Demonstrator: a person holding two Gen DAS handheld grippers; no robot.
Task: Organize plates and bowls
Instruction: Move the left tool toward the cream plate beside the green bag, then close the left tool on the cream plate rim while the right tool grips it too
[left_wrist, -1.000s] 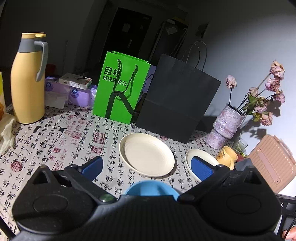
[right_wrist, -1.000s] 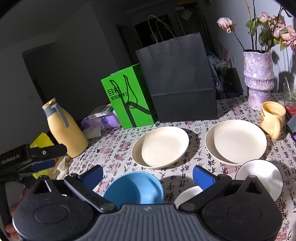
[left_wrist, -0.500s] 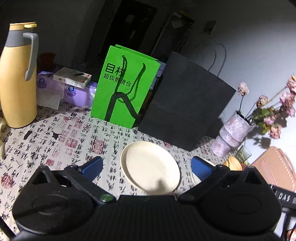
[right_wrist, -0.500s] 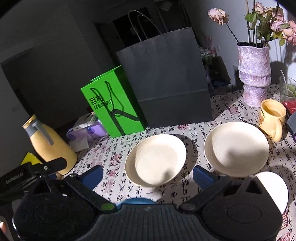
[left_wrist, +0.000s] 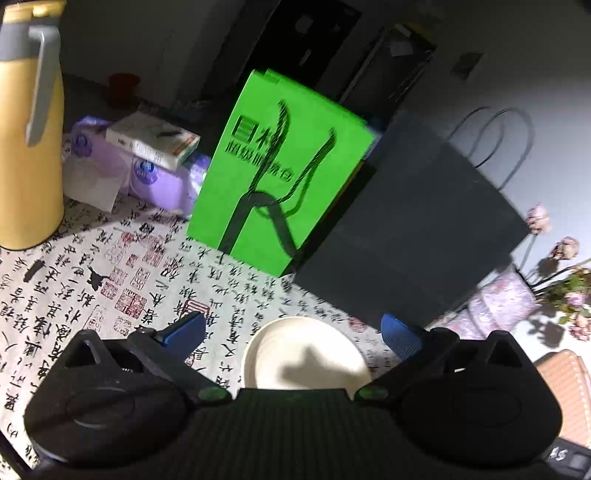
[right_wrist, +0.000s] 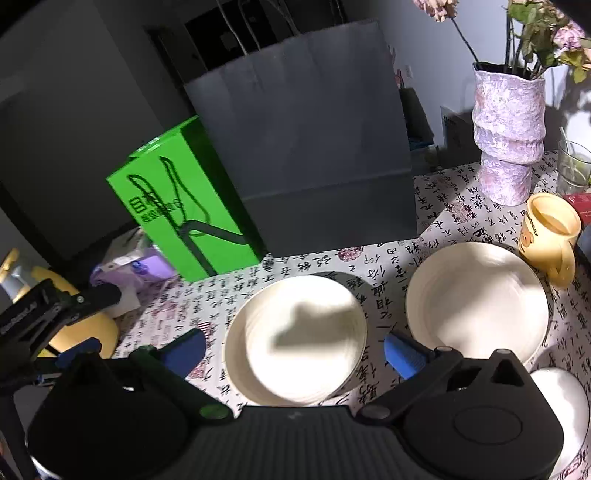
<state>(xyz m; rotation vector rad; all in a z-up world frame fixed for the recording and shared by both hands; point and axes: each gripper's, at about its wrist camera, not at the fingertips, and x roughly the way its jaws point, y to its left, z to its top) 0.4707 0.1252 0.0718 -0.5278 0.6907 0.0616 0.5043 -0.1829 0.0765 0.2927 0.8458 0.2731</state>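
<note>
Here both grippers' jaws gape wide over a calligraphy-print tablecloth (right_wrist: 461, 206) in a dim room.

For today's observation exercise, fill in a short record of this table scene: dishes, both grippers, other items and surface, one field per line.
dishes: two cream plates side by side, left plate, right plate; white dish partly hidden
left gripper: open, empty, above left plate
right gripper: open, empty
bags: green bag, dark paper bag
other: vase, yellow mug, yellow flask
surface: calligraphy-print tablecloth
</note>
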